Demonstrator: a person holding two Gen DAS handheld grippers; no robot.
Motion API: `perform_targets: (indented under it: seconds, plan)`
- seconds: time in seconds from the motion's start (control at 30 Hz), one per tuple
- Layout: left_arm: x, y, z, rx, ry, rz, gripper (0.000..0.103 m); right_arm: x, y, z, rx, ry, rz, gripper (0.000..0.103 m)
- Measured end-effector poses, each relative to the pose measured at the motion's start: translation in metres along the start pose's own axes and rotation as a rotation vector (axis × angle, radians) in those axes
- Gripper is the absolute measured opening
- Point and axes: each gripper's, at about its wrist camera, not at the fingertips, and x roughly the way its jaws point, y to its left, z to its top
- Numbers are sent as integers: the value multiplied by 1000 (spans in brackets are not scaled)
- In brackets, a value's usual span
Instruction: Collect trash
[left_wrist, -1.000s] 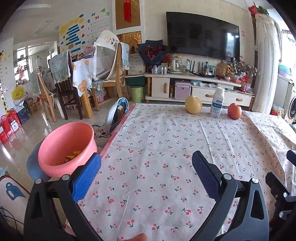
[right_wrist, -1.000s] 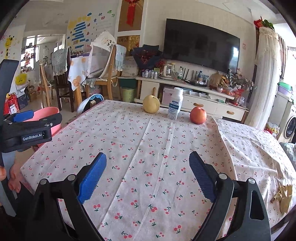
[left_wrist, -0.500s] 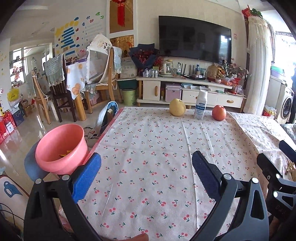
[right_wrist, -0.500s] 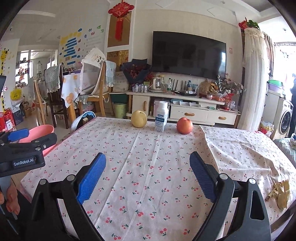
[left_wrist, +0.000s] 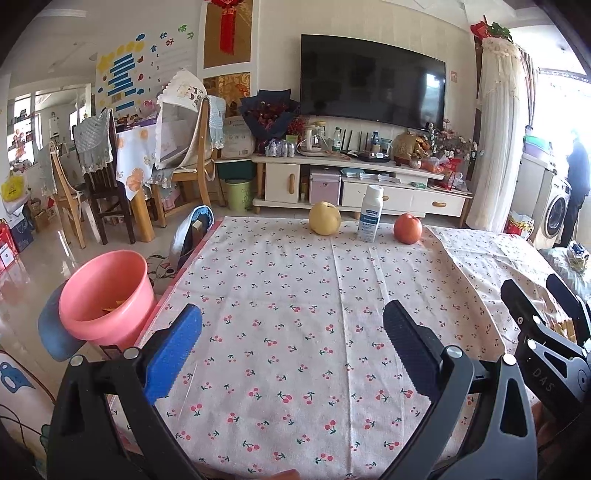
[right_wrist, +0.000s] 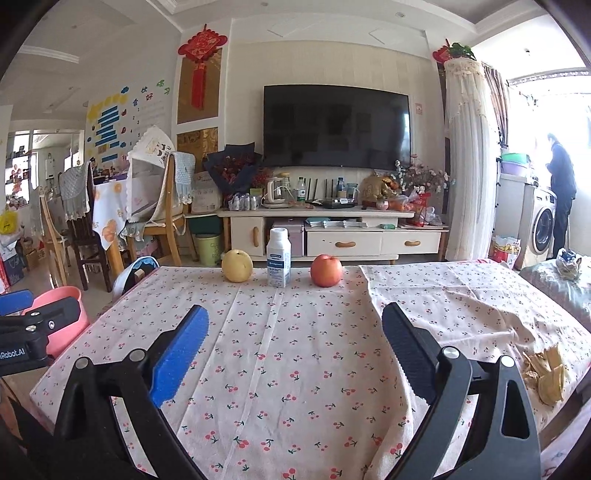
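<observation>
A pink bucket (left_wrist: 107, 295) stands beside the table's left edge, with orange scraps at its bottom; its rim (right_wrist: 62, 295) also peeks out in the right wrist view. Yellowish peel scraps (right_wrist: 546, 376) lie on the cloth near the table's right edge, right of my right gripper (right_wrist: 295, 350), which is open and holds nothing. In the left wrist view a bit of those scraps (left_wrist: 563, 326) shows behind the right gripper's body. My left gripper (left_wrist: 291, 347) is open over the near part of the cherry-print tablecloth (left_wrist: 295, 295), with nothing between its fingers.
At the table's far edge stand a yellow pear (left_wrist: 324, 218), a white bottle (left_wrist: 370, 214) and a red apple (left_wrist: 407, 229). Chairs (left_wrist: 92, 177) and a TV cabinet (left_wrist: 351, 184) lie beyond. A person (right_wrist: 561, 195) stands by a washing machine far right.
Both cameras have tilted up and drawn back, so more of the room and wall shows. Both grippers stay open and hold nothing. The right gripper's body now shows more in the left wrist view.
</observation>
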Motion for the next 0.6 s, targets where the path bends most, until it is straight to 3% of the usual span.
perform_targets:
  seconds: [0.6]
  plan:
    - [2, -5, -1, 6, 25, 15, 99, 6, 0, -4, -8, -8, -36, 96]
